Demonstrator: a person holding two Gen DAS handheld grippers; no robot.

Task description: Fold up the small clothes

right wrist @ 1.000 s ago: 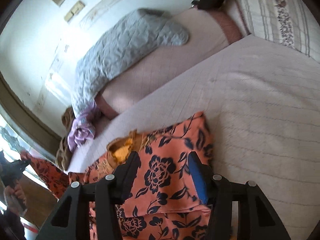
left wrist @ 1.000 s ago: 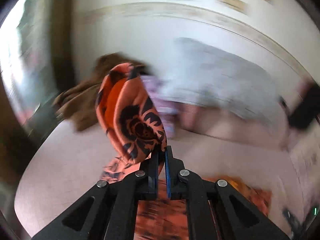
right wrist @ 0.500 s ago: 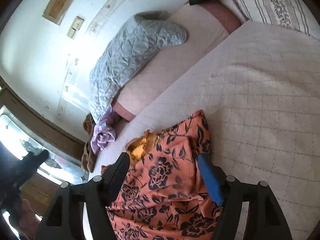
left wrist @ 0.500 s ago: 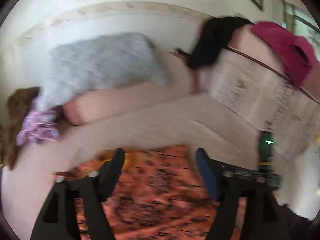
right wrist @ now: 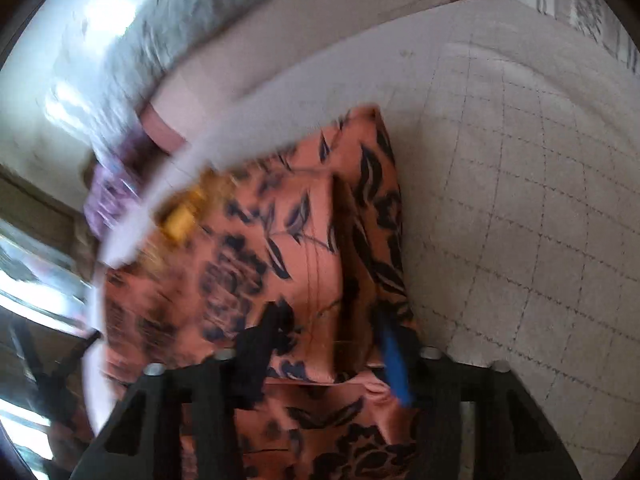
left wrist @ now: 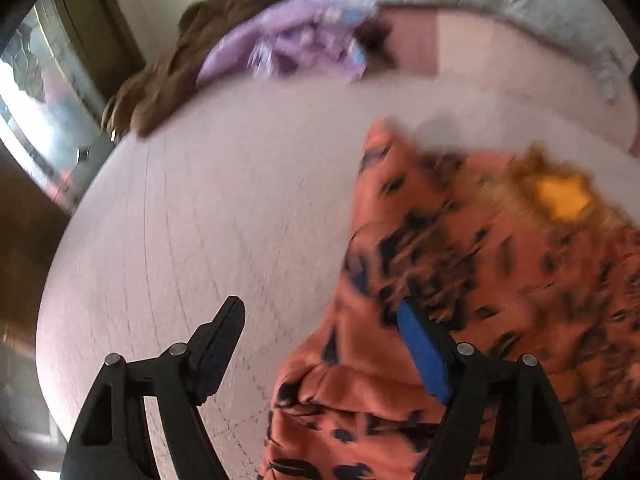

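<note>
Two tools worked one orange flowered garment (right wrist: pixel 304 248) lying part-folded on the bed (left wrist: pixel 208 216). The left tool (left wrist: pixel 320 344) stood open over the garment's edge, gripping nothing. The right tool (right wrist: pixel 332 356), jaws just closing, straddled a fold, probably to pinch it; contact unclear.

The floral garment (left wrist: pixel 500 280) lies on the quilted bedspread (left wrist: pixel 220 220), to the right of the left gripper (left wrist: pixel 320 328) and directly under and ahead of the right gripper (right wrist: pixel 328 344). Beyond it, at the bedspread's far edge, a crumpled cloth (left wrist: pixel 296 48) rests beside a pillow (right wrist: pixel 192 12).
</note>
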